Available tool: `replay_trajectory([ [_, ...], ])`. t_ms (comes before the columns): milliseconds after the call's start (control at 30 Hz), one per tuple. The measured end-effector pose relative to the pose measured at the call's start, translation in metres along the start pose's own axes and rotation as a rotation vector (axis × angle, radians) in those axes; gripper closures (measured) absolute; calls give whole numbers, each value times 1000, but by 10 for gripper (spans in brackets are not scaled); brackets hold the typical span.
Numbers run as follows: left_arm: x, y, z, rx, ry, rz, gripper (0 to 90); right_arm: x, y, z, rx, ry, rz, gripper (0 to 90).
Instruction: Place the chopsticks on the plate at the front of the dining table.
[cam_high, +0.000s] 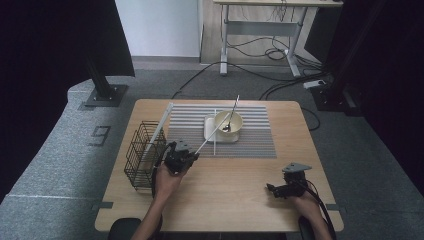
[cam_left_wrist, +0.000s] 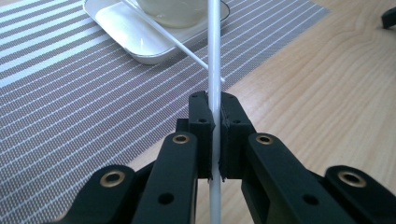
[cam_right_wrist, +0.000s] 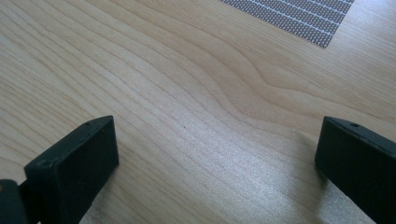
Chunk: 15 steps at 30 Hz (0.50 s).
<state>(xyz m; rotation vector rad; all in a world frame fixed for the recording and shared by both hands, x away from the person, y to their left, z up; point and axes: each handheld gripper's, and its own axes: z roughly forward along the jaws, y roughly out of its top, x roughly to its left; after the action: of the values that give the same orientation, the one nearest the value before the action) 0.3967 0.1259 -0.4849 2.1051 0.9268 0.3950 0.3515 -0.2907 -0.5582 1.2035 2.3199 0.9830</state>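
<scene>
White chopstick (cam_left_wrist: 214, 56) sits pinched between the pressed-together jaws of my left gripper (cam_left_wrist: 213, 122), slanting up over the striped placemat (cam_high: 250, 135) toward the cream bowl (cam_high: 228, 124), which holds a dark spoon (cam_high: 227, 127) and stands on a white tray (cam_high: 210, 131). A second chopstick (cam_high: 214, 135) lies beside the tray. My right gripper (cam_right_wrist: 215, 154) stands spread wide over bare wooden table (cam_high: 235, 190). The wire basket (cam_high: 142, 155) holds a pale flat stick; a grey "9" (cam_high: 100, 135) marks the floor.

On the surface (cam_high: 225, 200) a placemat (cam_high: 250, 142) lies toward the far edge, bearing a tray (cam_high: 210, 131) with a bowl (cam_high: 235, 131) in it (a spoon (cam_high: 231, 122) stands inside). Left of the placemat sits a wire basket (cam_high: 140, 160). One chopstick (cam_high: 214, 132) lies across the tray.
</scene>
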Motion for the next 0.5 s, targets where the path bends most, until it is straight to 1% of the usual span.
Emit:
replay_trajectory([
  [333, 12, 13, 16, 29, 18, -18, 853, 0, 0, 0, 0, 0, 0, 0],
  [500, 18, 19, 23, 48, 32, -17, 853, 0, 0, 0, 0, 0, 0, 0],
])
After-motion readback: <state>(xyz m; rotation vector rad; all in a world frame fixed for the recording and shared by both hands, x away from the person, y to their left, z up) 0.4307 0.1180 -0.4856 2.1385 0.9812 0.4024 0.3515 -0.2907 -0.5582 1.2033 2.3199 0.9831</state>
